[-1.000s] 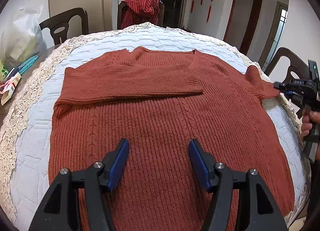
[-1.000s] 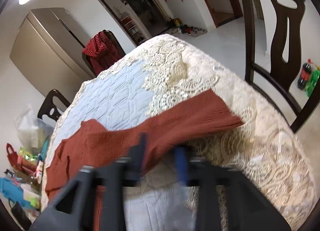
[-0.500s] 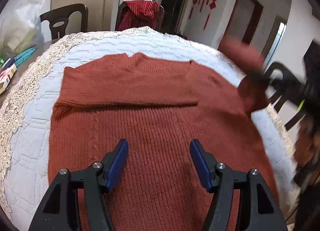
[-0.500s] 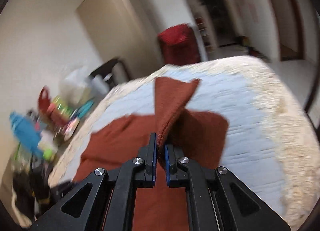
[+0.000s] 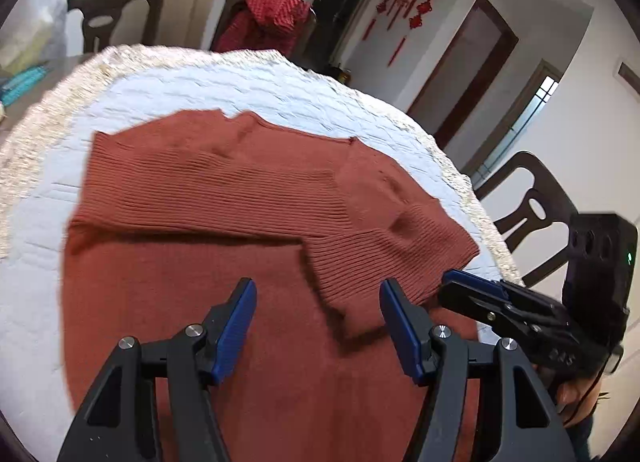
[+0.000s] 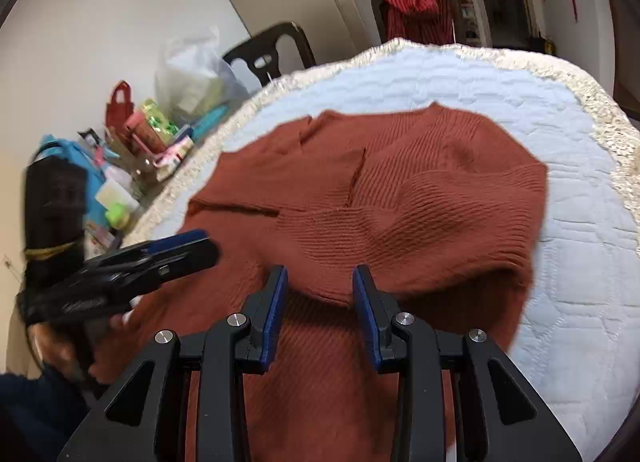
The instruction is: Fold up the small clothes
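A rust-red ribbed sweater (image 5: 192,302) lies flat on the round quilted table (image 5: 200,90). Its left sleeve (image 5: 208,198) is folded across the chest. The right sleeve (image 6: 420,238) now lies folded over the body too, with its cuff edge between the tips of my right gripper (image 6: 320,282). That gripper's jaws are opening and the pads stand clear of the cloth. My left gripper (image 5: 316,302) hovers open above the sweater's lower half, holding nothing. In the left wrist view the right gripper (image 5: 464,286) shows at the right beside the folded sleeve (image 5: 380,254).
A lace border (image 6: 612,130) rings the table edge. Dark wooden chairs (image 5: 532,202) stand around, one draped with a red checked cloth (image 5: 268,18). Bags and packets (image 6: 152,134) crowd the far left side. A person's hand (image 6: 60,342) holds the left gripper (image 6: 204,246).
The right gripper lifted the right sleeve from the table's right edge, swung it over the sweater's body, laid it down and opened. The left gripper stayed open, shifting slightly.
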A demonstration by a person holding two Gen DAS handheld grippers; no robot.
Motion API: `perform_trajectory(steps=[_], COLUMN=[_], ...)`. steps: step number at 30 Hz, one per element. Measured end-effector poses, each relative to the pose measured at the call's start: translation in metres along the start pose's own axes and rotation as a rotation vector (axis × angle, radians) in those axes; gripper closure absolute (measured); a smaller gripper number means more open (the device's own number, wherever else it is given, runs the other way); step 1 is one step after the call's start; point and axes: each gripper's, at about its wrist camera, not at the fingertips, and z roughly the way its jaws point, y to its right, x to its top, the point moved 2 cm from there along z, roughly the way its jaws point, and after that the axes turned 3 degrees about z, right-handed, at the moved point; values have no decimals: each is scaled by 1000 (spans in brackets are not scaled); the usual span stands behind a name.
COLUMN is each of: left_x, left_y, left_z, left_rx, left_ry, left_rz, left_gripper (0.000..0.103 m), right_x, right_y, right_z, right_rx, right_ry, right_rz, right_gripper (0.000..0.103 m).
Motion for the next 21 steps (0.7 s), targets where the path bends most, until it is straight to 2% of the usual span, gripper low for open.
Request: perform_trajectory(steps=[4, 7, 8, 9, 12, 14, 16, 21], left_x=[-1, -1, -1, -1, -1, 3, 13, 51], left_y=[4, 10, 12, 15, 20, 21, 27, 38], left_z=[28, 35, 36, 38, 44, 41, 30, -4], left_rx=[-37, -11, -6, -2, 48, 45, 25, -16], left_ry=[-74, -62, -61, -62, -67, -71, -37, 114], left_rz=[-37, -22, -18, -9, 41, 57, 92, 160], left_gripper=[37, 39, 47, 63, 90, 94, 98, 98], right_x=[-3, -7, -8, -8, -10, -10, -11, -6], right_y=[15, 26, 28, 31, 36, 37, 39, 41], right_z=[-7, -12, -13, -14, -15, -14, -13, -9], right_rx=[-28, -43, -47, -48, -45, -42, -43, -57], right_ry=[29, 38, 41, 43, 50, 53, 52, 60], right_rz=[70, 108, 115, 122, 139, 148, 150, 153], right_gripper=[68, 68, 68, 68, 68, 68, 68, 68])
